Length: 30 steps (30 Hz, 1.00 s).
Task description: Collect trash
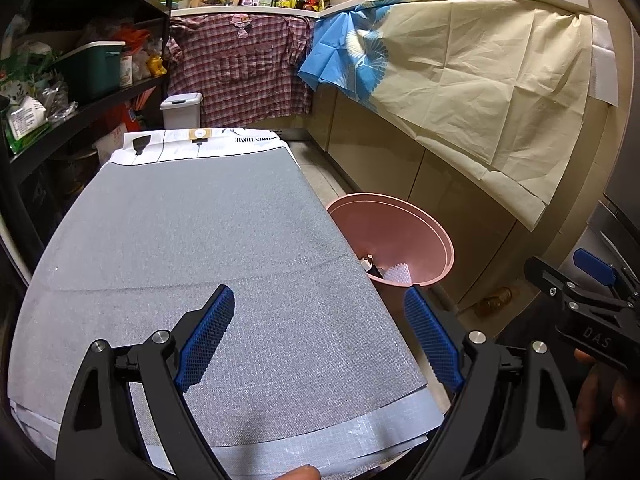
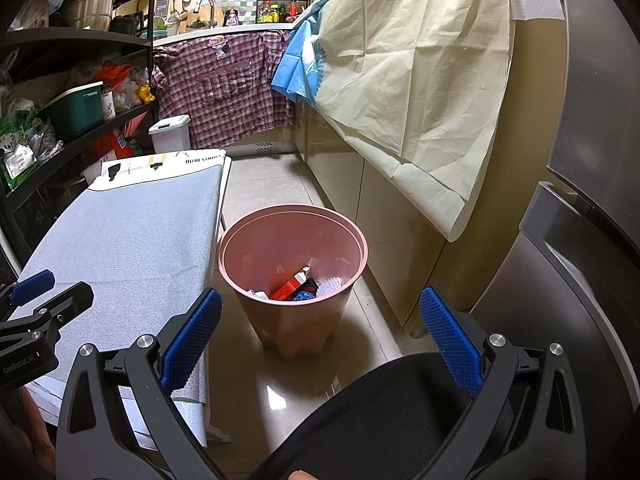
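Both grippers hang wide open and empty: the left gripper over the near end of the grey-covered table, the right gripper over bare floor. All the visible trash lies in the pink bin, on the floor just off the table's right edge. It sits ahead of and below the right gripper, the nearer one.

Left tongs tilted forward and downward, blue-padded fingers spread wide with nothing between them. Right tongs at a like downward tilt, likewise spread wide and empty, blue pads facing inward. Each pair visible at the edge of the other's view, side by side, near but apart.
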Motion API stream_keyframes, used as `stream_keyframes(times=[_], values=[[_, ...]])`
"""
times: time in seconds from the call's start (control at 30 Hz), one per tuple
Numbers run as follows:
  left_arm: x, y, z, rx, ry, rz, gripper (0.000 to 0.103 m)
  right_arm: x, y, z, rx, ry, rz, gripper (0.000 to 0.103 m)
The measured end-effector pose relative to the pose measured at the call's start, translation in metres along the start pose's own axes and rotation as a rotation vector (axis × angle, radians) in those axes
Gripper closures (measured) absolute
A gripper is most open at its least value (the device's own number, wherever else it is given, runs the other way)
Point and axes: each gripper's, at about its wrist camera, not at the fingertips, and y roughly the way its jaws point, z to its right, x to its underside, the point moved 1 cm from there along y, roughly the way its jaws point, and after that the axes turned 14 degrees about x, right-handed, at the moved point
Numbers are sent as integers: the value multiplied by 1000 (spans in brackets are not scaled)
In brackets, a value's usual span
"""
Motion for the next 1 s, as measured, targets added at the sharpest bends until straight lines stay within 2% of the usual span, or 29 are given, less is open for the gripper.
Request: stream_keyframes(times=[0.7, 1.0], values=[[1, -1, 4, 14, 20, 2, 18, 0, 0, -1, 1, -1, 0, 5], [1, 2, 4, -11, 24, -13, 18, 0, 0, -1, 1, -1, -1, 5]])
